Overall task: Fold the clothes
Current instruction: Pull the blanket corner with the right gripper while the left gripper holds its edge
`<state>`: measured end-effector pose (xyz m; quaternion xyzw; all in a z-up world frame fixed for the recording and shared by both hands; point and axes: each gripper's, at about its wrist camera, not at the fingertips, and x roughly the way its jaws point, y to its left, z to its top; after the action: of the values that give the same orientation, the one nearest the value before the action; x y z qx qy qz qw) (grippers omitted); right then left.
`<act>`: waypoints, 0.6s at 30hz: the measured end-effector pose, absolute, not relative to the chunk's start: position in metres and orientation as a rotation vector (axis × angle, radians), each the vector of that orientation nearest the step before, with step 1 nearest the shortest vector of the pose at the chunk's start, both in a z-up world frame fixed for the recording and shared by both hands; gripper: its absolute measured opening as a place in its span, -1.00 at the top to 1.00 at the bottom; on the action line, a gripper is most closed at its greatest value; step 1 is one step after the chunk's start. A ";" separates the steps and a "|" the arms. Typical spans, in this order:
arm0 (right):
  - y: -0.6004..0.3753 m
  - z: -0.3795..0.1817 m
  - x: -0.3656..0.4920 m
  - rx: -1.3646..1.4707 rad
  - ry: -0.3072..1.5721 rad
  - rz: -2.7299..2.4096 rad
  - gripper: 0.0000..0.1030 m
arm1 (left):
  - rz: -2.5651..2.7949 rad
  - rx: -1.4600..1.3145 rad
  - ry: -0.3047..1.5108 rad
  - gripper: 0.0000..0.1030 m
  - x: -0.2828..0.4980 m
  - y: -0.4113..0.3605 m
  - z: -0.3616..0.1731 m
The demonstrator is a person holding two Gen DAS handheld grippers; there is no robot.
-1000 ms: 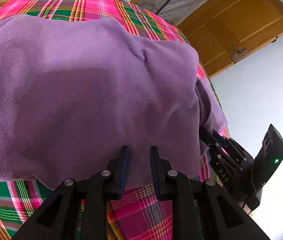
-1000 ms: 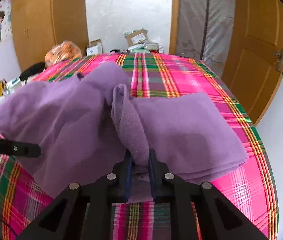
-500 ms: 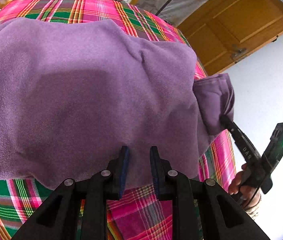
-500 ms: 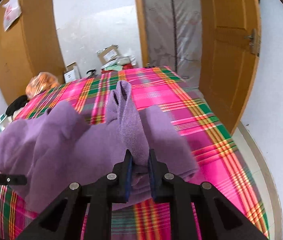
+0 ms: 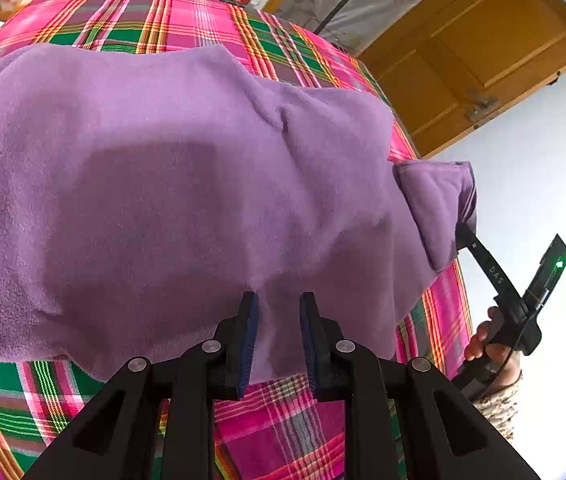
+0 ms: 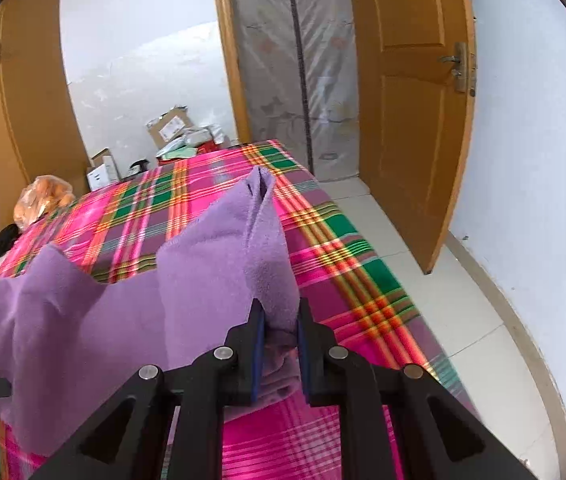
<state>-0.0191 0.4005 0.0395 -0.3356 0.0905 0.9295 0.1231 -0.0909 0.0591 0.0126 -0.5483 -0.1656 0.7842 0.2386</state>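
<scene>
The soft purple fleece garment point(image 5: 187, 200) lies spread over the pink and green plaid bed cover point(image 5: 171, 12). On the left side, the left gripper point(image 5: 279, 320) has its jaws slightly apart over the near hem; fleece sits between them, but I cannot tell if they really hold it. More to the right, the right gripper point(image 6: 280, 332) is pinching a bunched end of the garment, probably a sleeve or corner, and lifts it above the bed, close to the orange wooden door point(image 6: 411, 112). I judge that the step is a fold of this raised end over the body. The next move asks to carry it across to the left, lay it flat, and only then let go.
</scene>
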 end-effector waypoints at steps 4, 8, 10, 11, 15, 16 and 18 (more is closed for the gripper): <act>0.411 0.036 -0.018 -0.973 0.251 2.663 0.71 | 2.150 -1.494 -0.464 0.58 -0.093 0.059 0.015; 0.426 0.031 -0.022 -0.999 0.278 2.618 0.71 | 2.150 -1.493 -0.466 0.58 -0.094 0.062 0.015; 0.432 0.029 -0.022 -1.005 0.298 2.605 0.71 | 2.149 -1.497 -0.471 0.58 -0.095 0.063 0.015; 0.435 0.028 -0.022 -1.005 0.304 2.600 0.71 | 2.148 -1.499 -0.473 0.58 -0.095 0.063 0.015; 0.440 0.029 -0.021 -0.994 0.289 2.581 0.71 | 2.145 -1.499 -0.475 0.58 -0.097 0.065 0.015; 0.442 0.029 -0.021 -0.992 0.280 2.573 0.71 | 2.144 -1.499 -0.476 0.58 -0.097 0.065 0.014; 0.446 0.028 -0.022 -0.987 0.265 2.551 0.71 | 2.142 -1.501 -0.477 0.58 -0.098 0.065 0.013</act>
<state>-0.0220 0.4457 0.0285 -0.3523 0.0944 0.9104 0.1954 -0.0980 0.0651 0.0135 -0.5481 -0.1740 0.7824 0.2392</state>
